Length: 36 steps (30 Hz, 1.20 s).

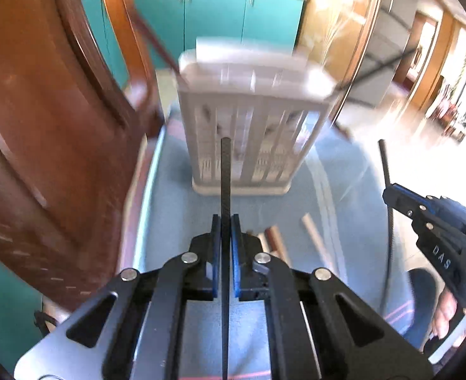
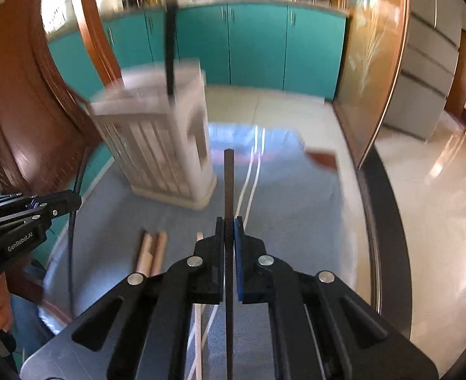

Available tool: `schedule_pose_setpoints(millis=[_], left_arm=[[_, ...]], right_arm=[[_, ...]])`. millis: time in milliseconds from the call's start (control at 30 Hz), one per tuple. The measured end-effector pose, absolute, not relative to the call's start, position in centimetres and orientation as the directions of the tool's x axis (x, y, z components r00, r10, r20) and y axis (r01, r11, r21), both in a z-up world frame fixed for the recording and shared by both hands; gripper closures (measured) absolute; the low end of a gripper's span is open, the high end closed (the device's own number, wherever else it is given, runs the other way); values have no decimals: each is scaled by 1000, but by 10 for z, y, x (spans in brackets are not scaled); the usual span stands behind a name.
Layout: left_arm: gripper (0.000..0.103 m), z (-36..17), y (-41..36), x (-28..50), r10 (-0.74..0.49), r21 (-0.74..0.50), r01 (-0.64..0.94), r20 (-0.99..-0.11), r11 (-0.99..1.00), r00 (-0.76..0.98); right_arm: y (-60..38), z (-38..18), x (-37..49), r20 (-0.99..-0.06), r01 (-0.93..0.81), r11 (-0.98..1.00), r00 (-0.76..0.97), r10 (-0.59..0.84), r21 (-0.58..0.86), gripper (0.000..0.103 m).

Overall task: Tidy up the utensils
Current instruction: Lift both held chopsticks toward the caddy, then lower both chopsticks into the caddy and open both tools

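While both grippers clamp a dark chopstick each, left gripper point(image 1: 226, 221) and right gripper point(image 2: 229, 221), your white slotted holder point(image 1: 248, 133) stands ahead, frame centre; sticks point lengthwise toward it.

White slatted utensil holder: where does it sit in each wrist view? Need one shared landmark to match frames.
Left wrist: the white slatted utensil holder stands at centre, just above the tip of the black chopstick held by the left hand-held gripper.
Right wrist: the holder stands left of centre, upper-left of the right hand-held gripper.
Shared landmark: the teal cabinets behind the holder.
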<state>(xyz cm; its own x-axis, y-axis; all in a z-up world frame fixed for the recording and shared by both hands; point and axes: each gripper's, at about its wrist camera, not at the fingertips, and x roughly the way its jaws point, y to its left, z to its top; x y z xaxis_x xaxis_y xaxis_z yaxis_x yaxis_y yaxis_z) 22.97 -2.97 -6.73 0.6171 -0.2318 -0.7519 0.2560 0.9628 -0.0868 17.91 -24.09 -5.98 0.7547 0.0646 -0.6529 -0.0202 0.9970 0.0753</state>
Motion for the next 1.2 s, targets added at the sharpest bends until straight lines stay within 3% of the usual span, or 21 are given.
schedule_pose_setpoints(millis=[400,567,633,733,967,1200], left_arm=[[96,86,6,202,-360,-203,300,-435,932,825],[96,117,13,225,-320,-271,235,-332,934,887],[96,117,5,237,-287,-272,200,-332,941,898],[96,98,-6,257,-240,-239,156,-379,958,894],[96,55,-15,268,-220,-204,136,-475,969,852],[96,35,-21,272,-193,-144,138,-504,980,842]], right_arm=[[-253,84,169,-359,-193,953,894,269,235,96],[-248,119,187,-248,-157,960,945,215,233,96],[-247,118,203,-227,-111,970,961,161,217,96],[-238,100,218,-266,-60,984,958,104,168,96],[-224,47,234,-361,-59,989,926,105,138,96],[-216,28,232,-392,-66,992,914,105,111,96]])
